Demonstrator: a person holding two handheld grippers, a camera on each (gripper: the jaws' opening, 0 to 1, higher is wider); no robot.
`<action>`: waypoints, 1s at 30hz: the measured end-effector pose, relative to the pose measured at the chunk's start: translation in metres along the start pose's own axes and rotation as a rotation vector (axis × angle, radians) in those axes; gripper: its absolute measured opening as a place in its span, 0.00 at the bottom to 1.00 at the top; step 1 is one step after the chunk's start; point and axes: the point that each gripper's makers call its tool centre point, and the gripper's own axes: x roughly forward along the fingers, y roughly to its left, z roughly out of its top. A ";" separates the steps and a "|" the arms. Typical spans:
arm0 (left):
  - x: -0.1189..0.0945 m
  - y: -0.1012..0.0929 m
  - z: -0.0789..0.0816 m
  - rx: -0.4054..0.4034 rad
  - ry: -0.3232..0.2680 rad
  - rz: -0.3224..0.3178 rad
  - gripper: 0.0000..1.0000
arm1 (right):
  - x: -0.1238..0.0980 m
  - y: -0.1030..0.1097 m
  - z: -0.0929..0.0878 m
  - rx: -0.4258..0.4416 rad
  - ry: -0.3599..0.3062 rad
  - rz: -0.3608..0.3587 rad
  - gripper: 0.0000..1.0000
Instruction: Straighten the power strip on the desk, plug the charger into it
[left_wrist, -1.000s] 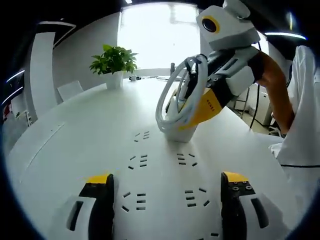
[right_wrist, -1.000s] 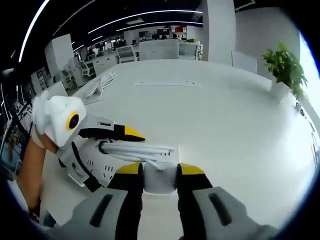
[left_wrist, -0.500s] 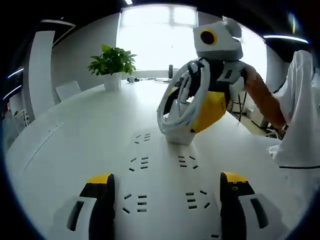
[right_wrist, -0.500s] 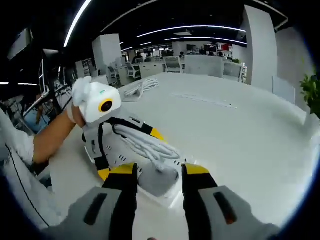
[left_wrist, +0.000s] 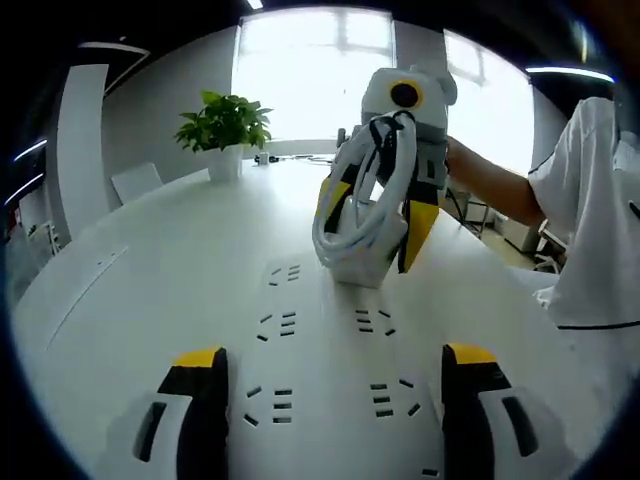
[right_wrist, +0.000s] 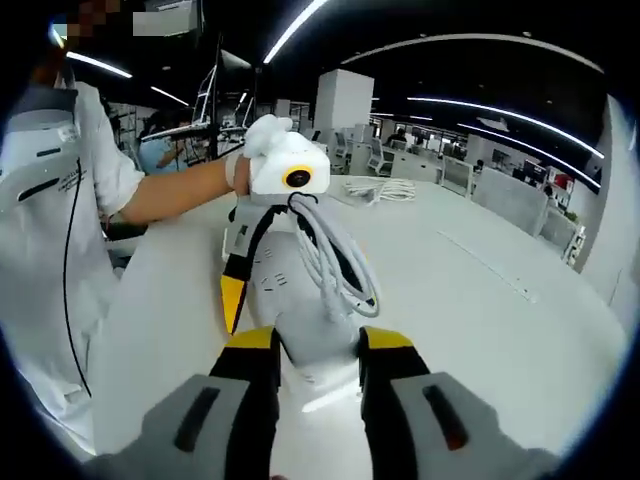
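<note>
The charger, with its coiled cable, is gripped by the right gripper and has been swung round over the last second onto the power strip, which is straddled by the wide-open left gripper; seating looks imminent

1. Broad white desk.
2. White multi-socket power strip lies flat on it, near.
3. Green potted plant far left.
4. Coiled white cable far off.
</note>
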 end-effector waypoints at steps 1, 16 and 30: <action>0.000 -0.001 0.000 0.001 0.001 -0.001 0.89 | 0.000 0.000 0.000 0.002 -0.005 0.002 0.29; -0.002 -0.005 -0.003 0.030 0.004 -0.021 0.89 | -0.003 0.010 0.003 0.068 -0.033 -0.005 0.29; -0.011 -0.003 -0.002 -0.017 -0.038 -0.010 0.96 | -0.007 0.012 0.006 0.198 -0.093 -0.034 0.37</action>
